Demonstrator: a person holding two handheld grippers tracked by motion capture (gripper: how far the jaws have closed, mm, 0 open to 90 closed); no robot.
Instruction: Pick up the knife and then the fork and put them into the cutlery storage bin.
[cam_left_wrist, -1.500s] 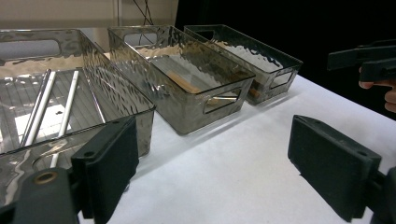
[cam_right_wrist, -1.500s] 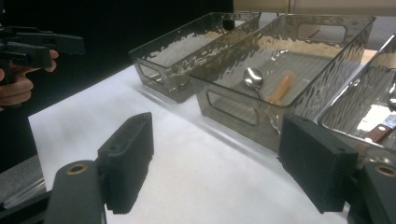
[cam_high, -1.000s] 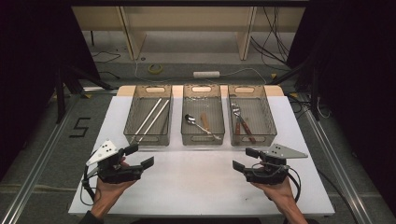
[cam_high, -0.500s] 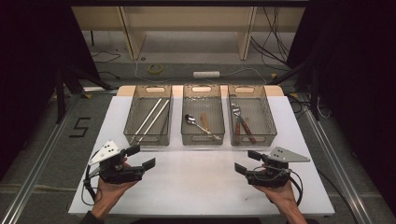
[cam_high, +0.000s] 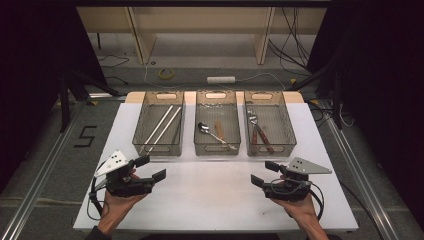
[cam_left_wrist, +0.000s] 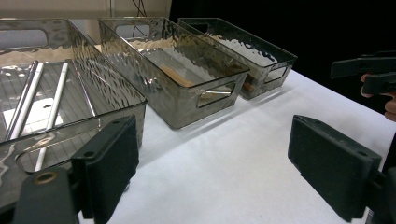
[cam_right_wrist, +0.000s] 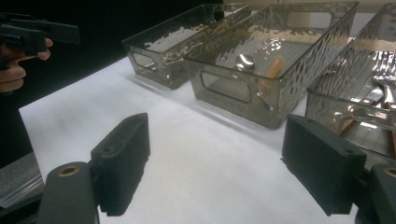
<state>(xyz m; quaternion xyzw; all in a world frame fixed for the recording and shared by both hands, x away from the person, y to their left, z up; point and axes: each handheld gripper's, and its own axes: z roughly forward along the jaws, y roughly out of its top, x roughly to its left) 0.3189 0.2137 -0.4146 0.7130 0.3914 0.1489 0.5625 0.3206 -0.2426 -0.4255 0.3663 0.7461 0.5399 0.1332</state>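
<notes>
Looks like nothing's started yet: left gripper lower left and right gripper lower right both sit wide open and empty over the counter. Three bins of cutlery wait mid-frame; next move is probably reaching into one.

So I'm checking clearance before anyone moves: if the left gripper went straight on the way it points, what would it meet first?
Probably the middle bin: the left gripper is open, and between its jaws lies bare white table, then that bin's near wall. Depth is unclear; the left bin sits close beside its left jaw.
</notes>
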